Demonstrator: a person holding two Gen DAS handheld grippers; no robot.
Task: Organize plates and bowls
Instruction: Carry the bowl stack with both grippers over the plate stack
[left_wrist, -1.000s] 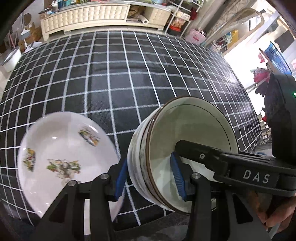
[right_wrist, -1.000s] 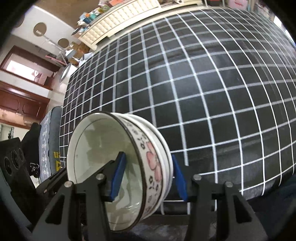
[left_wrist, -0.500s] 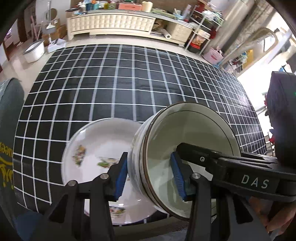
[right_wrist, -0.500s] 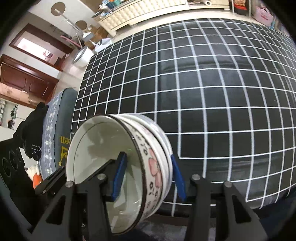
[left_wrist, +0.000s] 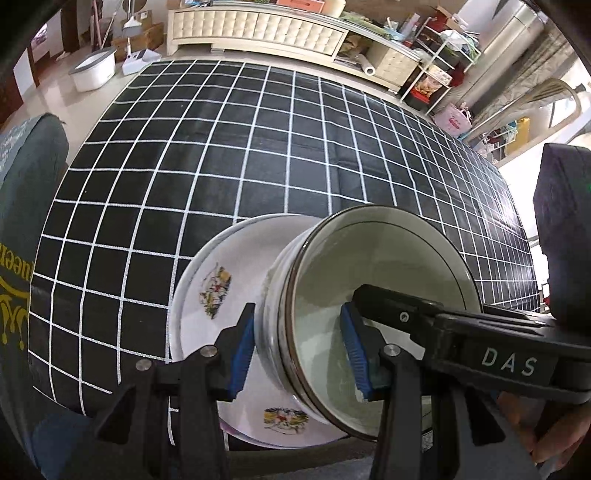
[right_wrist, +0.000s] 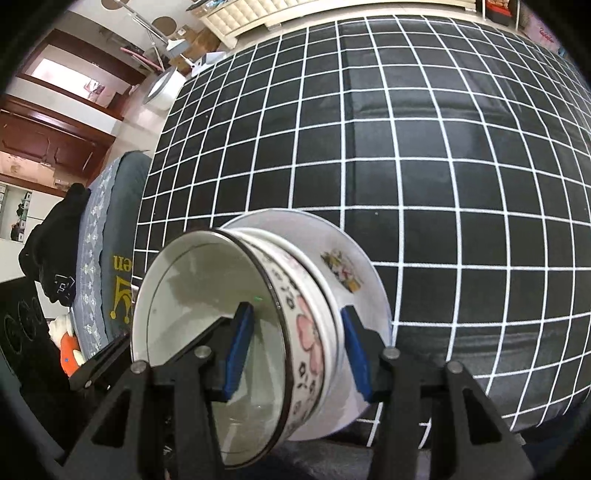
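Observation:
A stack of bowls (left_wrist: 380, 295), white with a dark rim and pink flowers on the outside (right_wrist: 306, 328), is held between both grippers. My left gripper (left_wrist: 299, 350) is shut on its near-left wall. My right gripper (right_wrist: 295, 354) is shut on its right wall, and its arm shows in the left wrist view (left_wrist: 480, 354). The bowls sit over a white plate with flower prints (left_wrist: 214, 288), which lies near the table's front edge and also shows in the right wrist view (right_wrist: 347, 266). Whether the bowls touch the plate I cannot tell.
The table has a black cloth with a white grid (left_wrist: 258, 147). A grey cushioned seat (right_wrist: 110, 206) stands to the left of the table. A cream cabinet (left_wrist: 258, 26) and cluttered shelves (left_wrist: 436, 66) stand beyond the far edge.
Both grippers have carried the bowls to the left and over the plate. The plate now lies directly under and behind the bowls instead of to their left.

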